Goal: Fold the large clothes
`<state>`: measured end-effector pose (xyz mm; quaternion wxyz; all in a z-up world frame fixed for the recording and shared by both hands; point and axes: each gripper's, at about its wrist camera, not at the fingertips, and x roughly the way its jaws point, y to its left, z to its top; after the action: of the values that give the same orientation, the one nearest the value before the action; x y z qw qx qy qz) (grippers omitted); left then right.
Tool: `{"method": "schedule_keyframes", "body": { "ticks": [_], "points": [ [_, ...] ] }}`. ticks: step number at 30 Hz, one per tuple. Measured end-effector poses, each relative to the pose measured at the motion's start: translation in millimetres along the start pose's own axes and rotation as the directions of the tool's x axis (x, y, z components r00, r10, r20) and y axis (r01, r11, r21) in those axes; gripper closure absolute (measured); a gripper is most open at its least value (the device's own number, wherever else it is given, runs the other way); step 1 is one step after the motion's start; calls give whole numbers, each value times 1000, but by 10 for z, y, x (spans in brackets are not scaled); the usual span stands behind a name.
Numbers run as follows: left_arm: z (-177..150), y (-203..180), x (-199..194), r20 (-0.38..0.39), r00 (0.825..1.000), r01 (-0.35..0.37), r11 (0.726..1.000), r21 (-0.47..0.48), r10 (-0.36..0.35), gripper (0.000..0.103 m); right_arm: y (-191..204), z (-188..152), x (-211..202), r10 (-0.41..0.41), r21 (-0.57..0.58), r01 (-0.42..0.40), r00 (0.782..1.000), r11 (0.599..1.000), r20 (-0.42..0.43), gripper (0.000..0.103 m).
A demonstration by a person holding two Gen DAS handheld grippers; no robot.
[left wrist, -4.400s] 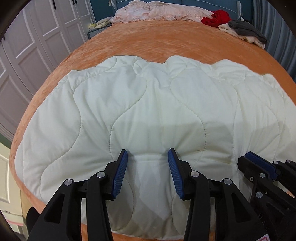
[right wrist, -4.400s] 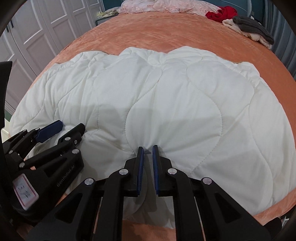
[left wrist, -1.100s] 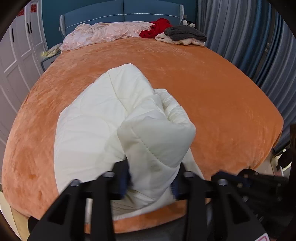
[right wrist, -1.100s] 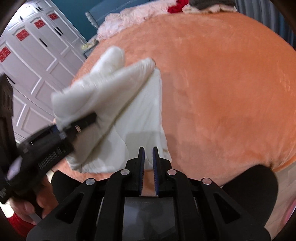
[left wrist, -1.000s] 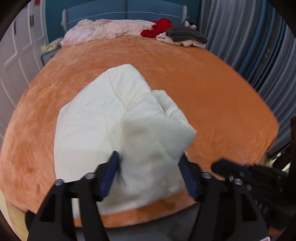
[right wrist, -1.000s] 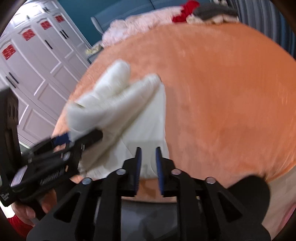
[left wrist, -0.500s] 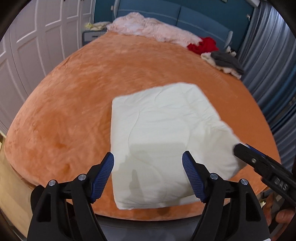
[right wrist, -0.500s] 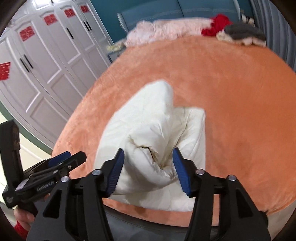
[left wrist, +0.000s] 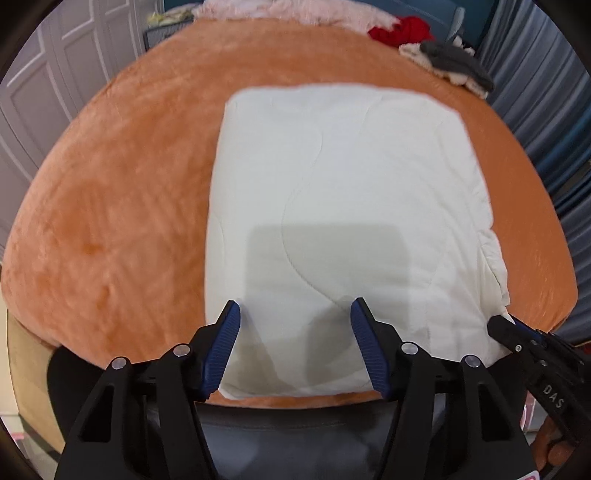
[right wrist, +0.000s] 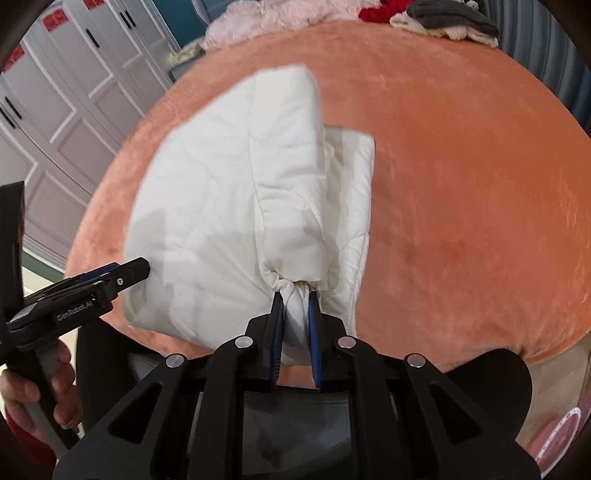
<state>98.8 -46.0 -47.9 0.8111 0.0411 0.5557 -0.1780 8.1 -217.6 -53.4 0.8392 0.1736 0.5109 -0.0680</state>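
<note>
In the left wrist view the left gripper [left wrist: 295,317], jaws wide and just narrowing on nothing, hovers over the near edge of the folded white quilt [left wrist: 347,206] on the orange bed [left wrist: 110,206], bare bed lying on both sides, while the right wrist view shows the right gripper [right wrist: 295,302], just closing, pinching the quilt's bunched near corner.

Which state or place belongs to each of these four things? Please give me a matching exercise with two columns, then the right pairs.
Things:
1. left hand-held gripper
2. right hand-held gripper
3. quilt
4. red garment

States or places:
A. at the far end of the bed, beside a grey garment
B. shut on a bunched corner of white fabric
C. folded into a block, near the bed's front edge
D. open, nothing between its pads

Pairs: 1-D, 2-B, 3-C, 4-A
</note>
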Motion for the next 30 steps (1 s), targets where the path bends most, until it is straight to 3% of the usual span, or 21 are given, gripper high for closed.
{"method": "schedule_keyframes", "body": {
  "ticks": [7,16,26,30],
  "points": [
    [-75,-121,160,-16,997,-69,996,56,70,43,87,-60,392,-92,-63,87,993,994,-79,91],
    [-154,-253,358,11,991,-134,984,115,133,42,99,-13,673,-104,-50,98,986,994,-129,91],
    [-183,-287,459,56,987,-155,979,129,149,42,-36,33,749,-32,-9,31,990,999,-141,91],
    [-114,-182,256,35,996,-90,989,118,87,42,-223,69,342,36,78,-26,990,997,-133,80]
  ]
}}
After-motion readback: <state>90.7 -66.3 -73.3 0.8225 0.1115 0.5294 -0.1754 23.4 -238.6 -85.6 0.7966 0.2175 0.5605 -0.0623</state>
